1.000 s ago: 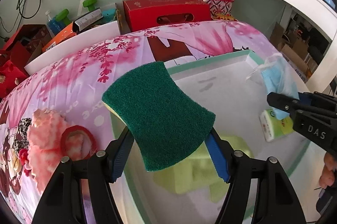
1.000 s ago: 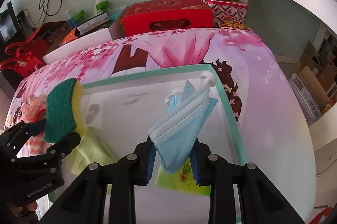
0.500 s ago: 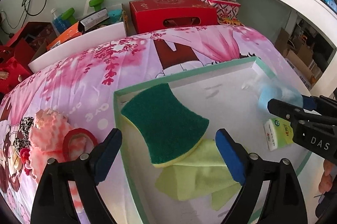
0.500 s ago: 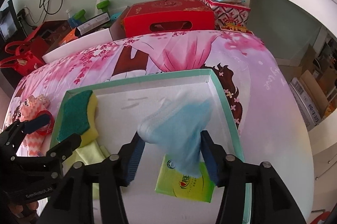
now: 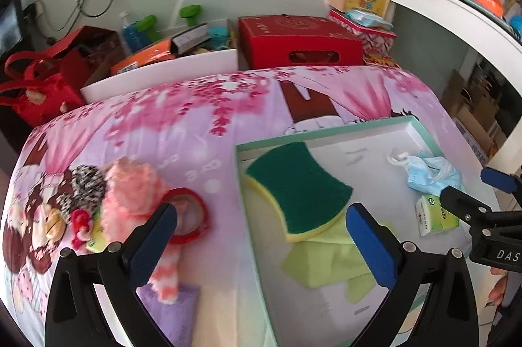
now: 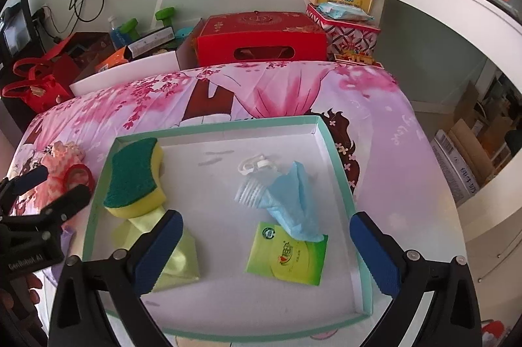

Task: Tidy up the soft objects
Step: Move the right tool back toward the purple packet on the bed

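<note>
1. Both sets of jaws have just been opening and now stand spread wide, with nothing pinched between the blue pads of the left gripper (image 5: pixel 261 236) or the right gripper (image 6: pixel 266 245).
2. Lying free in the shallow white cardboard tray with a mint-green rim (image 6: pixel 339 164), the green-topped yellow scouring sponge (image 6: pixel 133 177) sits at about ten o'clock in the right wrist view, tucked into the tray's far left corner.
3. Under the sponge's near edge spreads a pale lime-green folded cloth (image 6: pixel 173 255), running towards seven o'clock and partly hidden by the right gripper's left finger.
4. At the tray's middle rests a crumpled light-blue pleated face mask (image 6: pixel 287 200), its white ear loops pointing towards twelve o'clock.
5. Its lower tip overlaps a green plastic pocket-tissue pack (image 6: pixel 287 255), just towards six o'clock from it.
6. In the left wrist view, a fluffy pink-and-white plush piece (image 5: pixel 133 193) lies outside the tray at nine o'clock on the pink cherry-blossom printed bedsheet (image 5: pixel 195 118).
7. Touching that plush is a red ring-shaped tape roll (image 5: pixel 192 216), with a lilac cloth (image 5: pixel 176 314) at seven o'clock.
8. Beyond the bed at twelve o'clock stands a red cardboard gift box with a handle slot (image 6: pixel 261 40).
</note>
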Available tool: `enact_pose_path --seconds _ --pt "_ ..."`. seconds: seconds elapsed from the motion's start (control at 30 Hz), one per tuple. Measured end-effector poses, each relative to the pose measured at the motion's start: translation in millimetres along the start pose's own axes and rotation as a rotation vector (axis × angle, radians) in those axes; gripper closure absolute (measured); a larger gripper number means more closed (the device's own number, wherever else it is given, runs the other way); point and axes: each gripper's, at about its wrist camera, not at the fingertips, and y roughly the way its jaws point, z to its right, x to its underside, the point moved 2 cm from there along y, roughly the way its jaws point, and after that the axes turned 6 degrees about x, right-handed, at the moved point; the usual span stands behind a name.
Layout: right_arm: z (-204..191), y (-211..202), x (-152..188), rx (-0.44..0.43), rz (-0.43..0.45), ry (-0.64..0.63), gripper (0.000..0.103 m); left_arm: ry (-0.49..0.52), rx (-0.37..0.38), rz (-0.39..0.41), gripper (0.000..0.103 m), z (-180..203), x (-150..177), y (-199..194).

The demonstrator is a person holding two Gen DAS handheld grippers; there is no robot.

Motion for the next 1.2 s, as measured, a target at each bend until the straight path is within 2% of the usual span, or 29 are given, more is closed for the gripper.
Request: enact_pose_path --seconds 0.23,0.43,0.7,0.87,0.97,1.2 --pt "-18 -23 10 -0.011 -0.001 -0.028 0.000 -0.051 -0.021 0.015 0.000 -19 7 -25" --pt "-36 -39 27 -0.031 0.006 -0.024 0.000 -0.098 -0.034 0.033 0.000 -45 27 -49" --pt "-87 -67 49 -0.110 0.049 -0.031 0.000 -0.188 -0.081 0.064 0.000 -87 70 -87" --pt "-125 -70 67 -0.191 0.022 -0.037 0.000 -0.236 -0.123 0.063 0.000 -112 92 -106" --pt "-143 -71 75 -0.207 0.008 -0.052 0.000 -0.284 -0.137 0.079 0.000 -132 103 -120" --pt "-179 -76 85 -0.225 -0.005 -0.117 0.000 -0.326 -0.174 0.095 0.000 -166 118 -141"
